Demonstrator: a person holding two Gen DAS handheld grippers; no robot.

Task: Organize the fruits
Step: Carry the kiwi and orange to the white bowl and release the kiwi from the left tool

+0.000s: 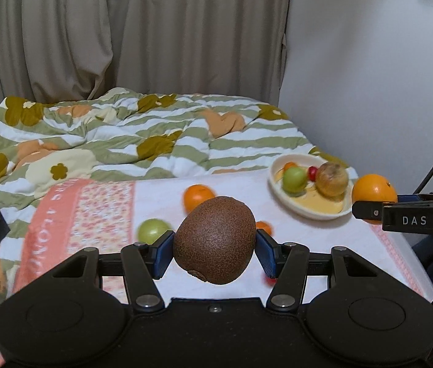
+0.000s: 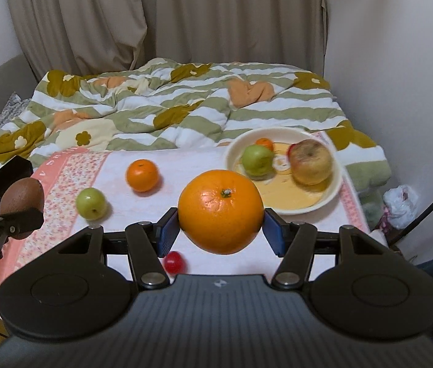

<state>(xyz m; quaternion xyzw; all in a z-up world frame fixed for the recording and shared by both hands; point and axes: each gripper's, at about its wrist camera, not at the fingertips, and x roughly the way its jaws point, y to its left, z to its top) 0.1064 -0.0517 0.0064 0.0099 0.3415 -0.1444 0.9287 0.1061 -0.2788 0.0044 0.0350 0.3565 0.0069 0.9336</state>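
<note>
Kiwi point(image 1: 214, 240): I judge it soft; left gripper point(image 1: 214, 253) clamps its sides.
Orange point(image 2: 221, 211): firm, heavier; right gripper point(image 2: 221, 230) grips its middle.

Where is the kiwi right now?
The kiwi is clamped in the left tool, lifted above the white cloth, with the bowl ahead to its right.
</note>
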